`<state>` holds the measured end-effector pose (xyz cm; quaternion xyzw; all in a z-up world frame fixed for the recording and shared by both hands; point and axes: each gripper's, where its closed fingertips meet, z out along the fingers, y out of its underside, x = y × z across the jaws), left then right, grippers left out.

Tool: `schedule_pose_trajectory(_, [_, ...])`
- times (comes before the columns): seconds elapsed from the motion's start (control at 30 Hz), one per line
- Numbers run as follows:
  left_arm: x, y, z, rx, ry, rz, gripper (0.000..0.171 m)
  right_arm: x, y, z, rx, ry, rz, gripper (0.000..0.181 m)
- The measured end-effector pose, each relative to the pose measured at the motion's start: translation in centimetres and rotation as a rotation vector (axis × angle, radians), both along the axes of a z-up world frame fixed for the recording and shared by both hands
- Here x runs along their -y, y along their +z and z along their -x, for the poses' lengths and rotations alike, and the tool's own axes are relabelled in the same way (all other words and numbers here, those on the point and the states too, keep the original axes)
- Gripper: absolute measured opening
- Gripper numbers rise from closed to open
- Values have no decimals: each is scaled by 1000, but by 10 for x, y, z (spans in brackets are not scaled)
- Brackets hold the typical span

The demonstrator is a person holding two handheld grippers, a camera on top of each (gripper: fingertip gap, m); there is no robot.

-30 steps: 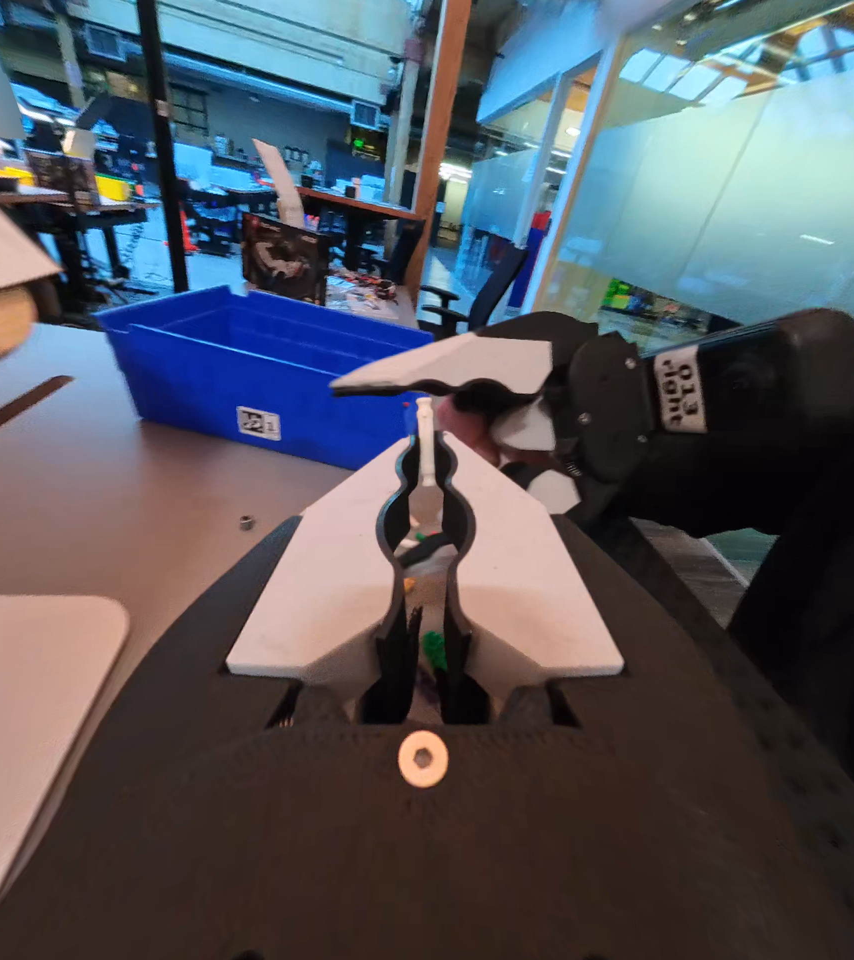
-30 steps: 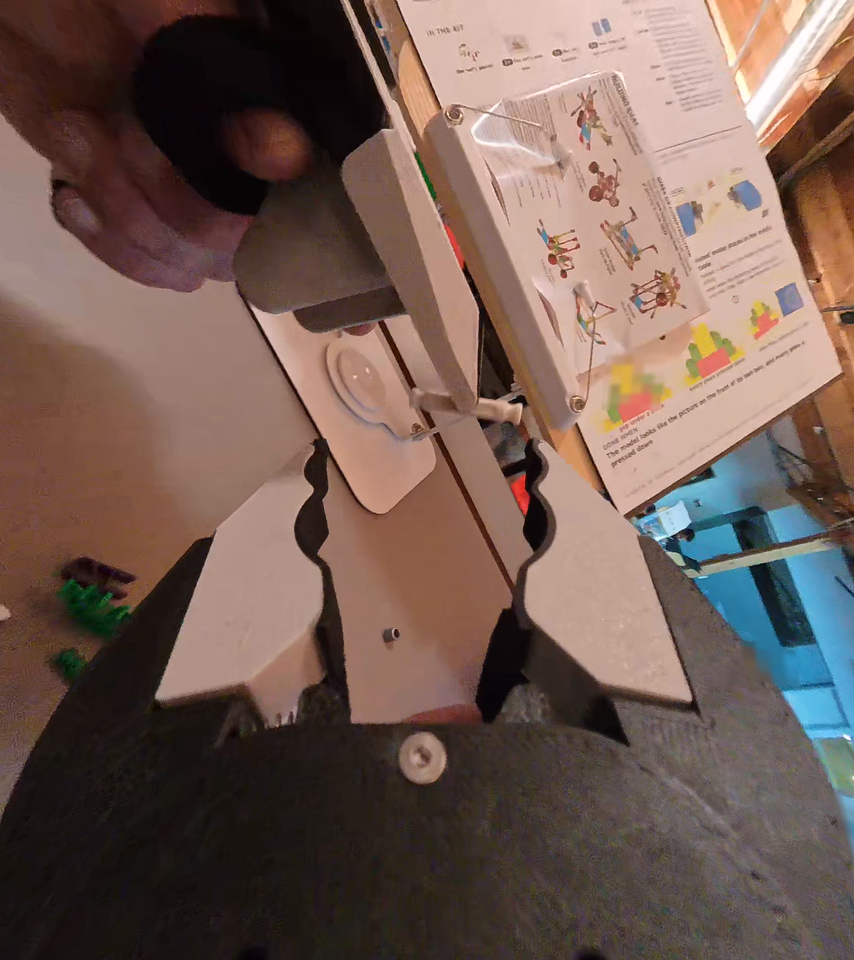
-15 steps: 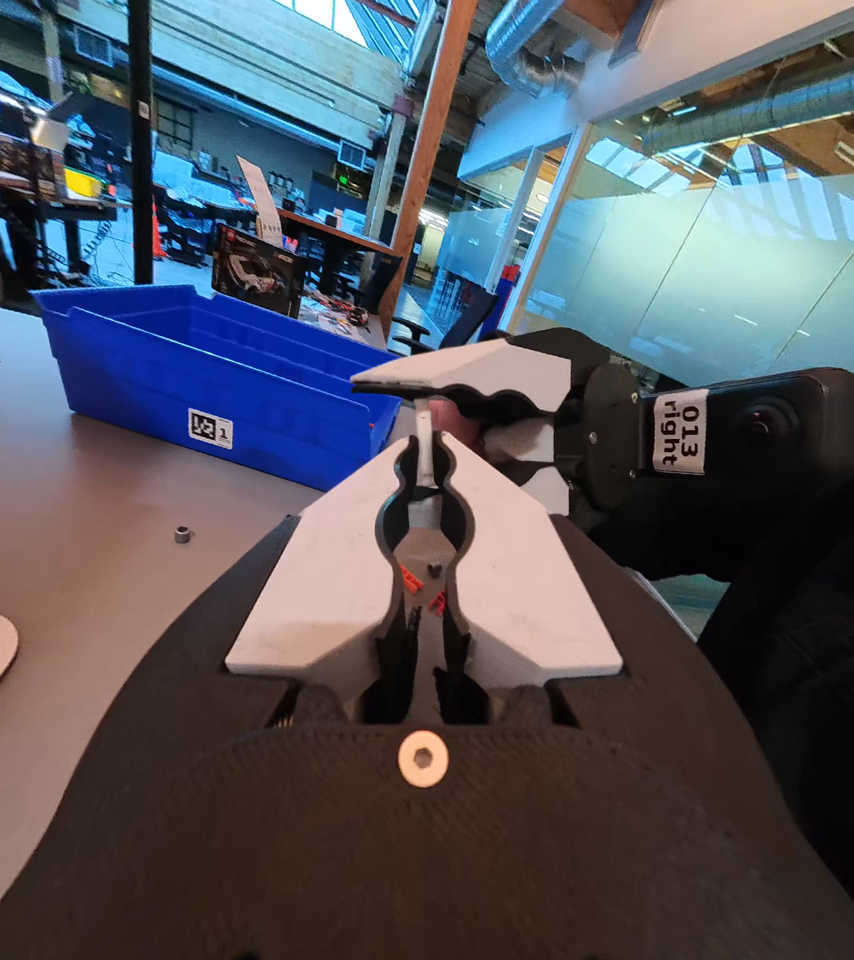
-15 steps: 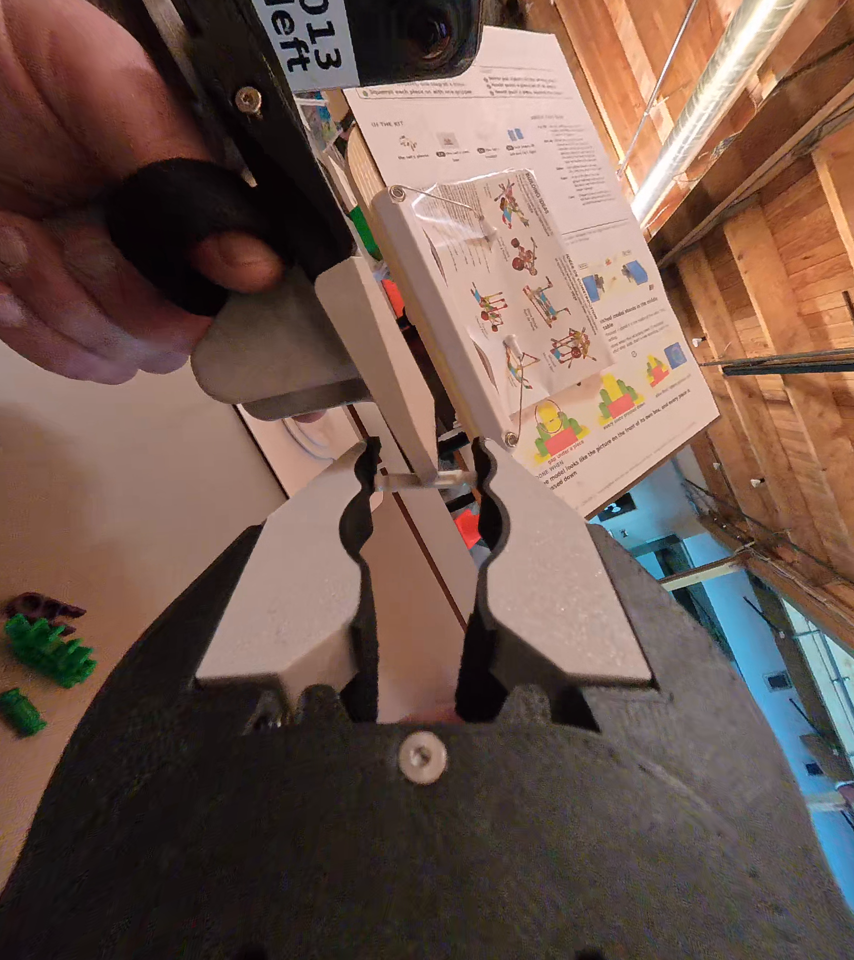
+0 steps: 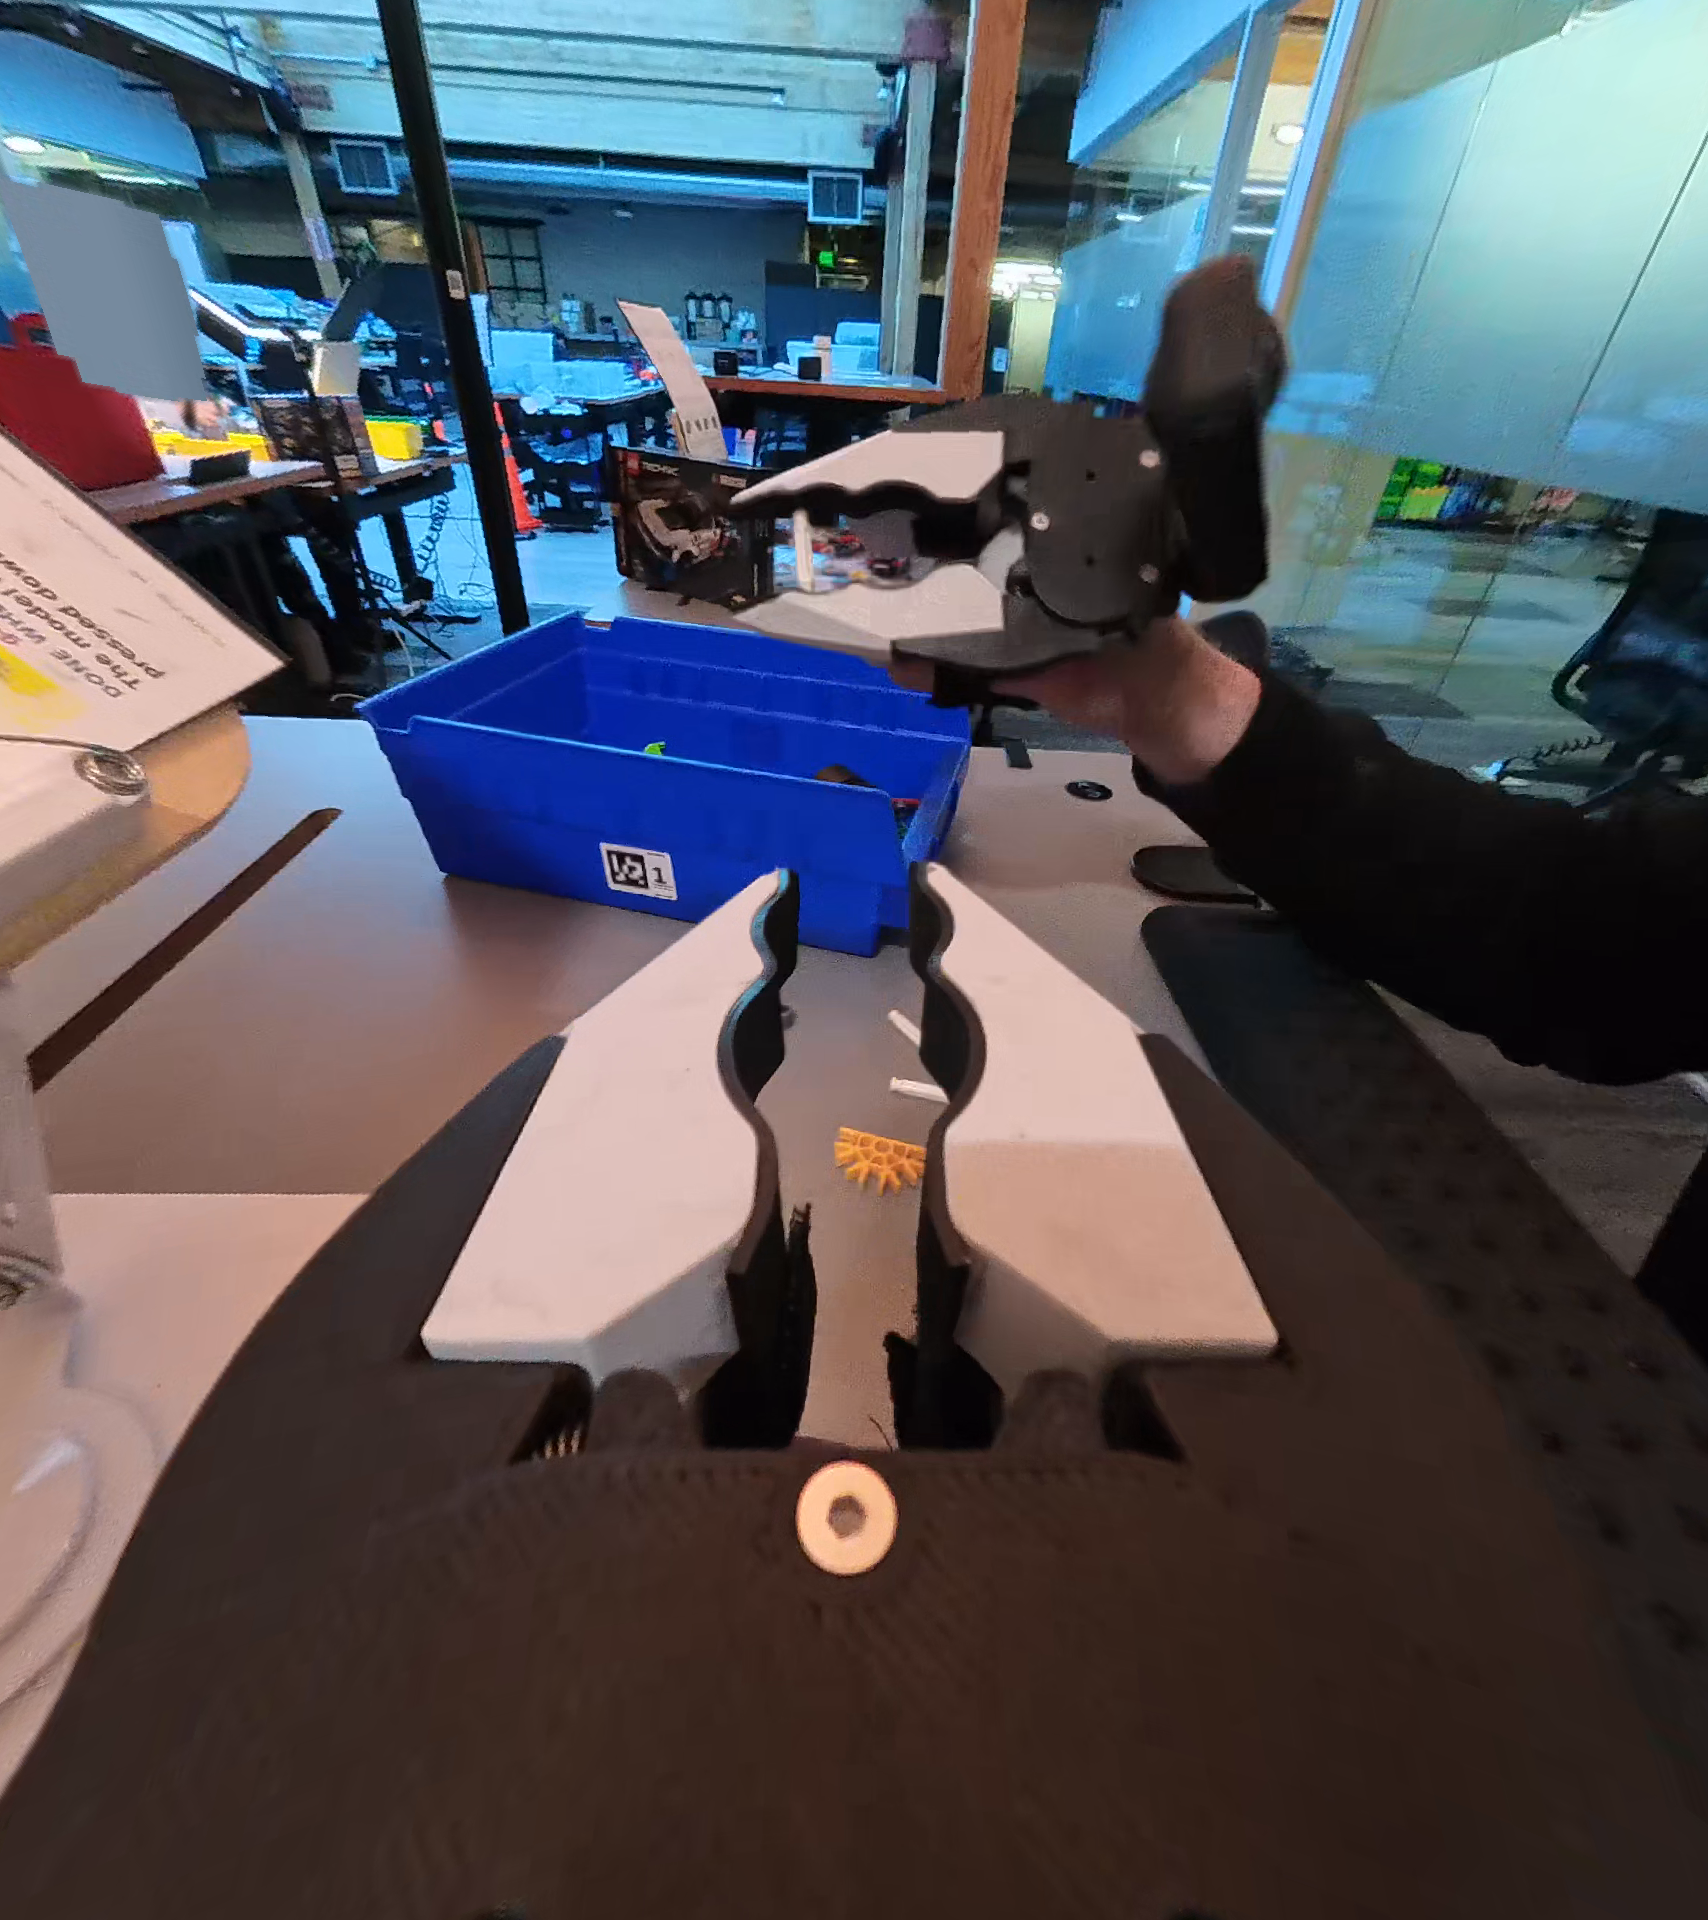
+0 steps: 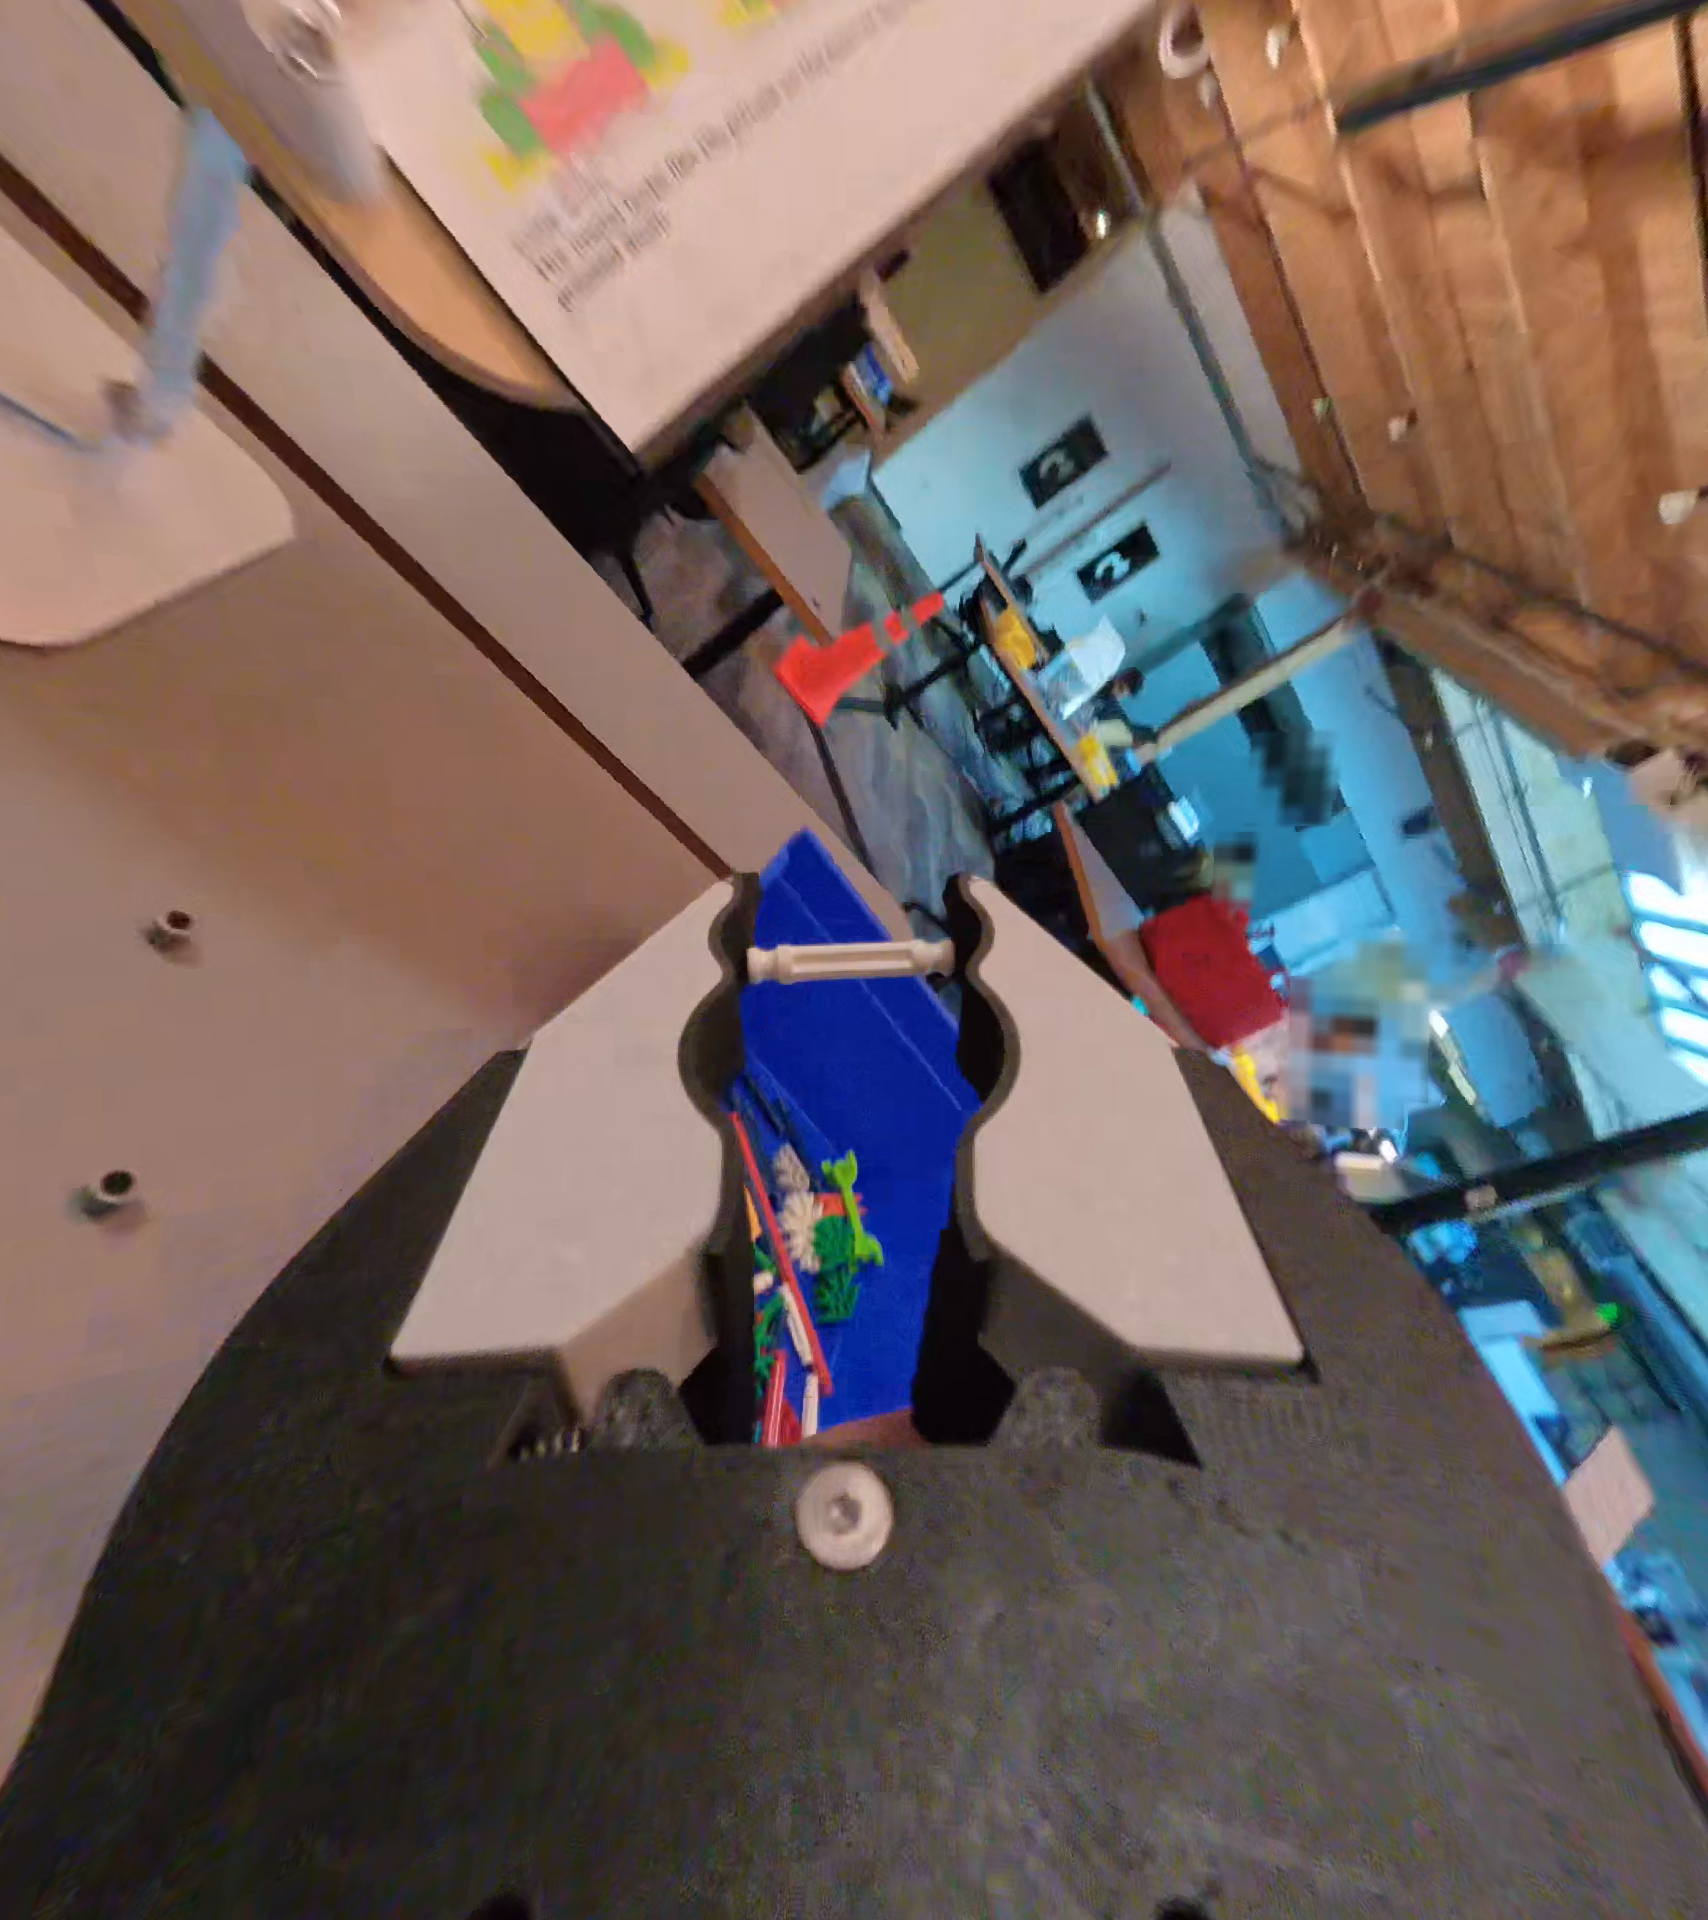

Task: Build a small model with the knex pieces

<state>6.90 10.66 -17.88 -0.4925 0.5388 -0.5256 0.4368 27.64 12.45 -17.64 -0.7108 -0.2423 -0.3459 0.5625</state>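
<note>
My right gripper (image 6: 850, 914) is shut on a short white rod (image 6: 848, 961), held end to end across its fingertips. It is rolled on its side above the blue bin (image 6: 860, 1049). It also shows in the left wrist view (image 5: 777, 561), raised above the bin (image 5: 663, 800), with the white rod (image 5: 803, 551) upright between its fingers. My left gripper (image 5: 850, 894) is open and empty, low over the grey table (image 5: 330, 997) in front of the bin. A yellow connector (image 5: 876, 1158) and two white rods (image 5: 917, 1088) lie on the table between its fingers.
The bin holds several small green, white and red pieces (image 6: 814, 1236). An instruction sheet on a stand (image 5: 19, 582) rises at the left, with a white base plate (image 5: 102, 1299) under it. A person's dark sleeve (image 5: 1473, 894) reaches in from the right. Small threaded inserts (image 6: 112, 1190) sit in the table.
The white rod passed from my left gripper to my right, which shut on it and lifted away over the bin. My left gripper opened and dropped back toward the table.
</note>
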Motion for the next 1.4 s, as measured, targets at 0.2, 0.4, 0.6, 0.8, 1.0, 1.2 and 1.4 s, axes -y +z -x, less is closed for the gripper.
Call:
schedule_pose_trajectory(0.2, [-3,-14,-3,-83,25,-62,20,13,-4,-67,-197,-192,28,95])
schedule_pose_trajectory(0.4, [10,-57,-4,-304,-55,-191,23,22,-10,36,-215,182,164,73])
schedule_pose_trajectory(0.6, [40,-127,-1,-574,-171,-296,31,37,-61,122,-204,467,413,62])
schedule_pose_trajectory(0.8, [40,-163,-8,-680,-125,-325,13,53,-118,163,-234,609,639,63])
schedule_pose_trajectory(1.0, [38,-150,-13,-612,-117,-323,3,61,-137,184,-352,709,736,52])
schedule_pose_trajectory(1.2, [52,-103,-19,-390,-164,-314,4,60,-126,198,-398,773,671,20])
schedule_pose_trajectory(1.4, [29,-74,-18,-311,-42,-358,24,45,-92,165,-348,673,537,3])
